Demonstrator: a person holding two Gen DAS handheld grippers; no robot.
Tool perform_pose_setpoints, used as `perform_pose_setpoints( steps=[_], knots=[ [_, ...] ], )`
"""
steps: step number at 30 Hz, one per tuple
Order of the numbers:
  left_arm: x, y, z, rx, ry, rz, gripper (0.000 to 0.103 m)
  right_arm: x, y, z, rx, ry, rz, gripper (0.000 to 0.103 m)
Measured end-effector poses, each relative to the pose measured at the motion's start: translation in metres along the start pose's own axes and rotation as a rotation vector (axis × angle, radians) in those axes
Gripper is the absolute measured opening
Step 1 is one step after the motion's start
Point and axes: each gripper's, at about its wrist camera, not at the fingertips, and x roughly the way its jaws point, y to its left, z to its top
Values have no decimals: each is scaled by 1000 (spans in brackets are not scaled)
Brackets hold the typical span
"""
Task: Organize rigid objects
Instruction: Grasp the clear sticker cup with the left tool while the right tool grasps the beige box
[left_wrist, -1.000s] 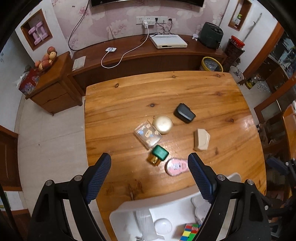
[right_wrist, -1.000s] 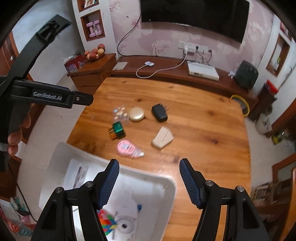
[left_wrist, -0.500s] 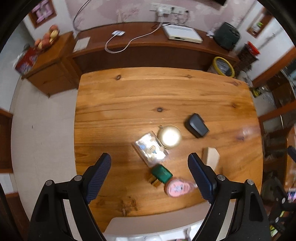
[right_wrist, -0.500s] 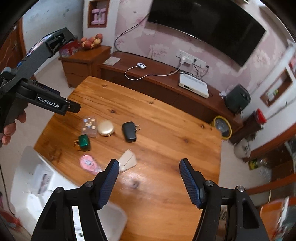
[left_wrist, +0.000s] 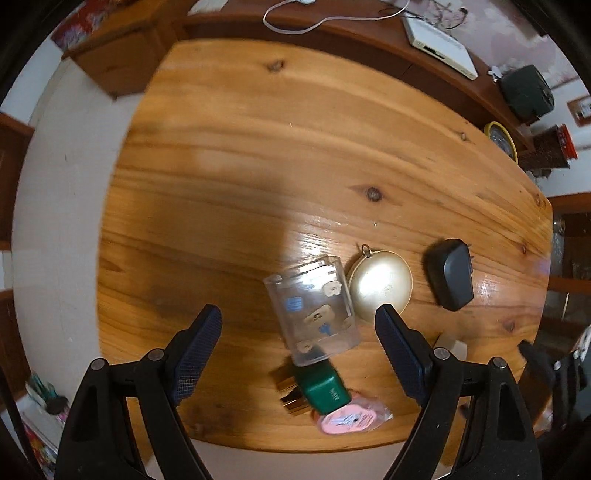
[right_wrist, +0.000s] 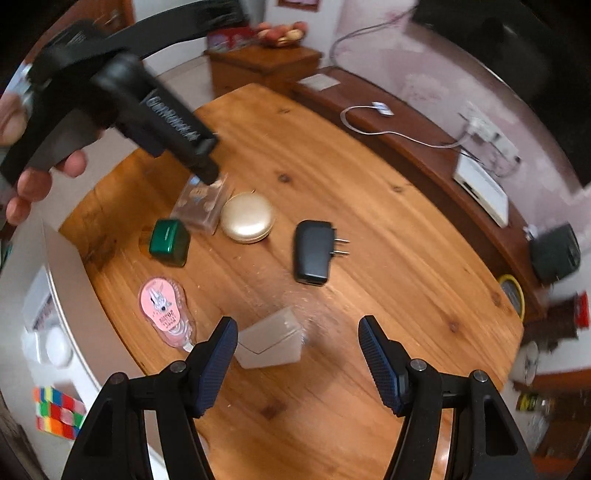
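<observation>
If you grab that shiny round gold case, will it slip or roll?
The gold case looks glossy and domed, so the jaws might slip. It lies flat on the table, so rolling seems unlikely. It looks stiff, probably not squashy.

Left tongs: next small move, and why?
Probably lower straight onto the clear box. The left tongs are open with nothing between them, already straddling that box on the table, and it lies beside the gold case, so a narrow, centred descent seems safest.
</observation>
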Motion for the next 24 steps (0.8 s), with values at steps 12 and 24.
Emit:
perform_pose_setpoints(
  steps=[12, 24],
  knots=[
    [23, 3, -4, -91, 56, 1, 87, 23, -4, -8, -96, 19, 123, 69],
    [17, 20, -17, -108, 52, 10, 87, 32, 20, -15, -233, 37, 98, 70]
  ],
)
